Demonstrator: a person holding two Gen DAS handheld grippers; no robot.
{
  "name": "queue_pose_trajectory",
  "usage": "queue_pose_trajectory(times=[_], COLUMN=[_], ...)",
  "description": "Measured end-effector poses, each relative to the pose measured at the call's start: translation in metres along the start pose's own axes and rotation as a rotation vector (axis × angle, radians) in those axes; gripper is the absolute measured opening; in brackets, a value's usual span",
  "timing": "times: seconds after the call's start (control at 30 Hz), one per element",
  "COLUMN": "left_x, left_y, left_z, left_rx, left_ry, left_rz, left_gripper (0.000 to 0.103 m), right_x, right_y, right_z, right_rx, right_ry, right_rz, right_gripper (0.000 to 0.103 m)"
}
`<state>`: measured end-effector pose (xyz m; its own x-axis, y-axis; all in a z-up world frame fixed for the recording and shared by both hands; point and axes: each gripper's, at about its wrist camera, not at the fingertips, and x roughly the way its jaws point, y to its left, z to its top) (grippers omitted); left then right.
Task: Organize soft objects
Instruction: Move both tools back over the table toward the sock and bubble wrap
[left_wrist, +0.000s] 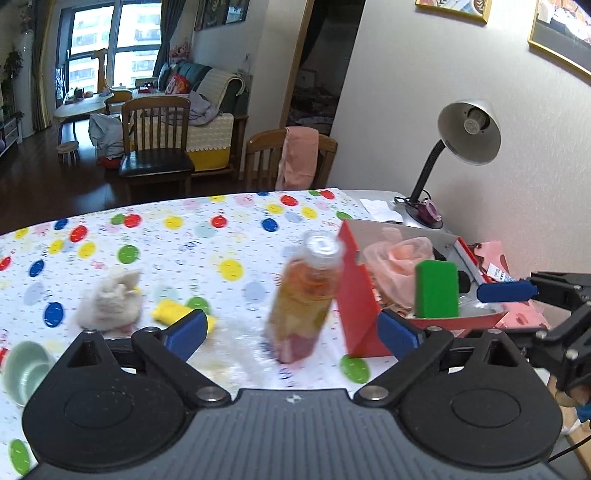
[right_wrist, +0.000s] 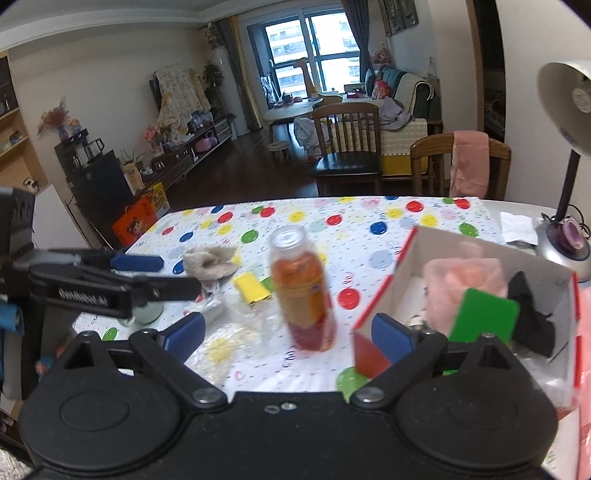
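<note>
A red box (left_wrist: 356, 295) (right_wrist: 373, 352) stands on the dotted tablecloth at the right. In it lie a pink cloth (left_wrist: 400, 264) (right_wrist: 463, 280), a green sponge (left_wrist: 437, 289) (right_wrist: 484, 319) and a black cloth (right_wrist: 532, 314). A beige plush piece (left_wrist: 110, 299) (right_wrist: 210, 262) and a yellow sponge (left_wrist: 173, 312) (right_wrist: 253, 288) lie on the table at the left. My left gripper (left_wrist: 291, 330) is open and empty, above the table in front of a bottle. My right gripper (right_wrist: 288, 334) is open and empty, near the box's front corner.
An orange drink bottle (left_wrist: 308, 291) (right_wrist: 303, 288) stands between the sponges and the box. A pale green cup (left_wrist: 24, 369) sits at the left front. Crumpled clear plastic (right_wrist: 229, 343) lies on the table. A desk lamp (left_wrist: 465, 147) (right_wrist: 569, 155) stands at the back right.
</note>
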<state>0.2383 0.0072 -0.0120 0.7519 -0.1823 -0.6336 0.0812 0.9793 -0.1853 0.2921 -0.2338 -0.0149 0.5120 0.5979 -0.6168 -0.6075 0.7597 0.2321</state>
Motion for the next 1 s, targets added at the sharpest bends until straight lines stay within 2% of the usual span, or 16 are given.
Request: queue_pose_trajectory(times=[0.17,0.27,0.4,0.47,0.67,1.0], left_x=[-0.011,-0.014,-0.011,-0.007,0.017,0.072], left_y=[0.041,0.064,0.092,0.105,0.137,0.159], left_z=[-0.002,-0.002,0.000,0.002,0.009,0.010], left_rx=[-0.016,-0.031,-0.050,-0.060,-0.054,-0.012], left_ry=[-0.004,-0.008,0.005,0.009,0.054,0.127], left_rz=[0.014,0.018,-0.016,-0.007,0.015,0.070], left_gripper=[0.099,0.103,0.103,0.103,0.103,0.103], right_x=[0.020,0.033,0.053,0.064,0.103,0.173], right_y=[0.034,0.054,0.075,0.084,0.108,0.119], right_z=[-0.009,-0.014,-0.020,-0.022,-0.029,-0.033], right_rx=[-0.003,-0.015,-0.022,-0.028,-0.079,-0.208], right_ry=[0.027,0.039,0.060,0.070,0.094,0.149], right_rz=[0.003,-0.003,-0.019,-0.031,-0.052,-0.068], right_gripper=[0.097,0.097,0.097,0.097,0.097,0.098])
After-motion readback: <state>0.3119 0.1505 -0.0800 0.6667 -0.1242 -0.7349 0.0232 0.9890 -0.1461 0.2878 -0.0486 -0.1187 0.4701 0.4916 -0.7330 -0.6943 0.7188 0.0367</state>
